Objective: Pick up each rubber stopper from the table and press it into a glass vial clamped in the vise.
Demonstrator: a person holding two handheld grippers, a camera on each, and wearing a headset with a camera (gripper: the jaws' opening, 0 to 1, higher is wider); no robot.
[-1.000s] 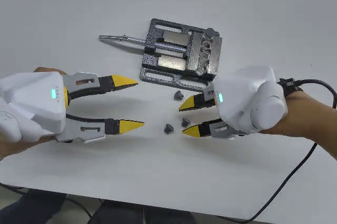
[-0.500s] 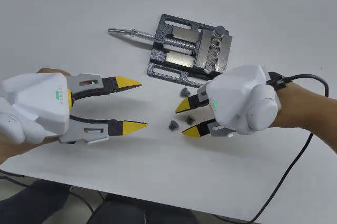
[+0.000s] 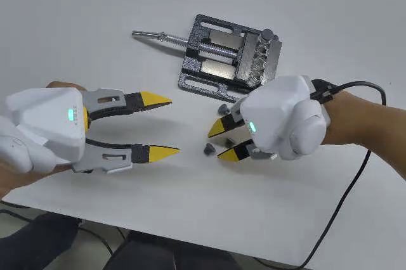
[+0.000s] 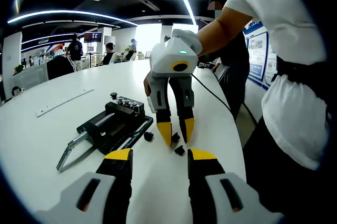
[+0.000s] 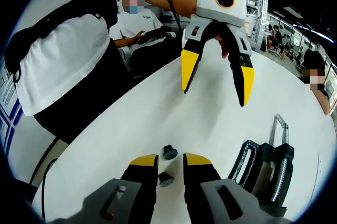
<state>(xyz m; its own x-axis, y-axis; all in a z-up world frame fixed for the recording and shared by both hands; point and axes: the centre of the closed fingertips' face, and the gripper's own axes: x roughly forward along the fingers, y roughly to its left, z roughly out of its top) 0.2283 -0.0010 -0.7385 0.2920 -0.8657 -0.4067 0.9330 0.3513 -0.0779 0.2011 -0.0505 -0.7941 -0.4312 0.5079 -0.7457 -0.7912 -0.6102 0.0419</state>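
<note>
Three small dark rubber stoppers lie on the white table in front of the black vise (image 3: 219,61): one (image 3: 208,149) to the left, one (image 3: 222,109) near the vise, and one (image 5: 166,178) between my right gripper's jaws. The vise clamps a row of glass vials (image 3: 259,62). My right gripper (image 3: 221,142) hangs low over the table, open with a narrow gap around that stopper, not touching it as far as I can tell. In the right gripper view another stopper (image 5: 169,152) lies just beyond its fingertips. My left gripper (image 3: 163,125) stands wide open and holds nothing, left of the stoppers.
The vise's screw handle (image 3: 158,37) sticks out to the left. A black cable (image 3: 355,175) trails from my right hand over the table's front edge. A ruler (image 4: 63,102) lies on the table beyond the vise. People sit and stand around the far side.
My right gripper has moved forward and left, so one stopper now lies between its jaws, and the jaws look slightly narrower. The left gripper has stayed put.
</note>
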